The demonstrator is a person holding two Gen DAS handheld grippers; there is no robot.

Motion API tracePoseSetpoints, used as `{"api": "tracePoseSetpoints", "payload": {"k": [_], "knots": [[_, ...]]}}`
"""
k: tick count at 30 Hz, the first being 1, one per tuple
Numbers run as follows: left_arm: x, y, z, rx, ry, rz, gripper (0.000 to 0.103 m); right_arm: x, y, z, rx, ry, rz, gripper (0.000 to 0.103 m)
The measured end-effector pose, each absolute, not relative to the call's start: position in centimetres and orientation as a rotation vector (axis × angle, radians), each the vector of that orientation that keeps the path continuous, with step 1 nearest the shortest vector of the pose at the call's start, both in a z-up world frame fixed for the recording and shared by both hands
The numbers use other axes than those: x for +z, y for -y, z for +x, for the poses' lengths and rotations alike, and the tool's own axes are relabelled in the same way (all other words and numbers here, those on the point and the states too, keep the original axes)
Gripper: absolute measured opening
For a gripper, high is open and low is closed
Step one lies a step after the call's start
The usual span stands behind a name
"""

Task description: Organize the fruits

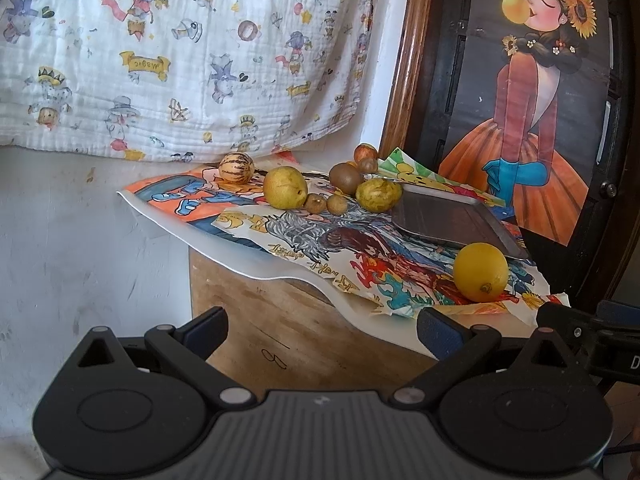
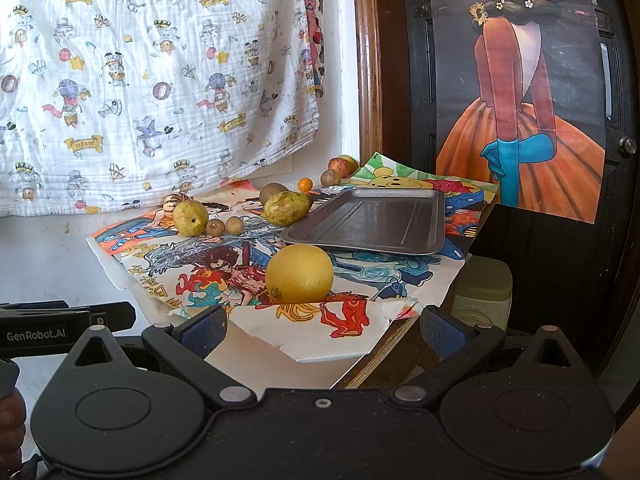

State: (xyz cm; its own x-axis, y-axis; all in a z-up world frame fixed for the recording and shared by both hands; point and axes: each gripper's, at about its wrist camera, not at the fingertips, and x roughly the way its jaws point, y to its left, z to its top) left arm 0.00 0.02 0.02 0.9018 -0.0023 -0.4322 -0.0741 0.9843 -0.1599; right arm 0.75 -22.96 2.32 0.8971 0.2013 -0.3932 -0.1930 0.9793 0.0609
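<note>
Metal tray [image 2: 372, 220] bare at centre right, likely goal for fruits. Lemon [image 2: 299, 274] lower centre, nearest; other fruits upper left on bench. Left claw [image 1: 322, 330], right claw [image 2: 323, 330] spread, pinching nothing.

tray [image 2: 372, 220]: dull metal | table [image 1: 280, 320]: bare wood | hanging cloth [image 1: 160, 60]: crinkled, probably cotton

A cartoon-print cloth [image 2: 160, 80] is hanging on the wall ahead and to the left of the tongs. A poster of a girl in an orange dress [image 2: 520, 112] is leaning ahead to their right, against a dark door [image 2: 560, 260].
</note>
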Motion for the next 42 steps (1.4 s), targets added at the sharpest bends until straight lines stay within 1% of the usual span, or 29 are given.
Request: {"api": "tracePoseSetpoints", "payload": {"k": [22, 31, 42], "knots": [[-0.5, -0.3, 0.1, 0.048, -0.456, -0.179, 0.103, 2.2, 23.4, 1.5, 0.241, -0.396, 0.009, 0.103], [0.1, -1.1, 1.7, 0.080, -0.458, -0.171, 0.103, 2.8, 23.6, 4.3, 0.279, -0.349, -0.023, 0.103], [2.0, -1.7, 5.6, 0.029, -0.463, -0.152, 0.103, 3.0, 23.1, 8.5, 0.361, -0.404, -0.036, 0.103]]}}
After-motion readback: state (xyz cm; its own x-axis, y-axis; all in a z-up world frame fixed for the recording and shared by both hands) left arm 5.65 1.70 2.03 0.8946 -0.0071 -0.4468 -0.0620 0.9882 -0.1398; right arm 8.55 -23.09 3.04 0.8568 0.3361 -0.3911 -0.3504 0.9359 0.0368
